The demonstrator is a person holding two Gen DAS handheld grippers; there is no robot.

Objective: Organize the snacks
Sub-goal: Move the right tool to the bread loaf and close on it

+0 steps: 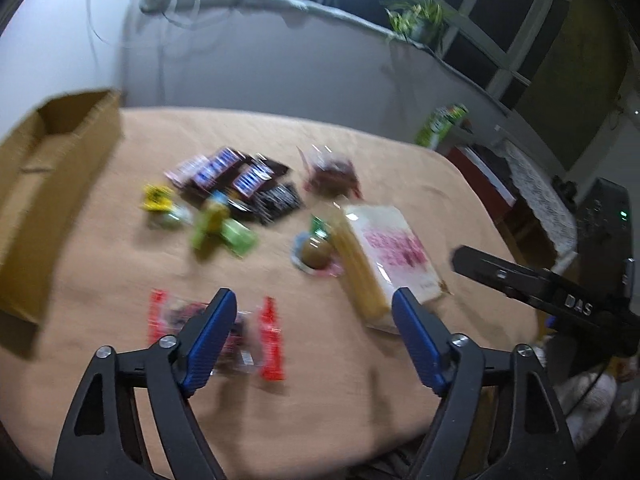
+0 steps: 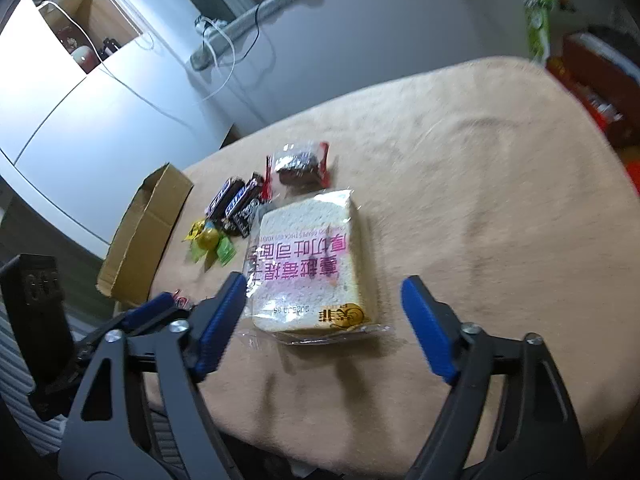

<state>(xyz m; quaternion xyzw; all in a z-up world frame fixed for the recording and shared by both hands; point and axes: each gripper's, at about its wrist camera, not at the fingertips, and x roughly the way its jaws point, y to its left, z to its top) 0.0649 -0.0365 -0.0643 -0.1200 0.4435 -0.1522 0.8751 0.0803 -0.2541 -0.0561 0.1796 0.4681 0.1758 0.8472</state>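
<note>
A peach-coloured cloth is covering the bench (image 1: 320, 392), which is sitting against a pale grey wall with a padded pipe (image 1: 256, 0) running along it and loose white cables hanging down. A potted plant (image 1: 420, 16) is standing on the ledge under a dark window, and a green carton (image 1: 440, 124) is showing beyond the bench's far edge. In the right wrist view, white cabinets with an open wooden shelf (image 2: 92, 12) are filling the left side of the room.

The snacks are lying scattered on the cloth: dark chocolate bars (image 1: 236, 176) near the middle, yellow and green wrapped sweets (image 1: 208, 220) just in front of them, a bagged dark pastry (image 1: 332, 172) farther back, a bagged loaf of sliced bread (image 2: 312, 264) with pink lettering, a small round brown snack (image 1: 316, 254) touching the loaf's side, and a red-ended packet (image 1: 216, 332) nearest the left gripper (image 1: 314, 304). An open cardboard box (image 1: 52, 200) is resting at the bench's left edge.

Both sets of blue-padded fingers are spread wide and holding nothing; the right gripper (image 2: 324, 292) is hovering just in front of the bread.
</note>
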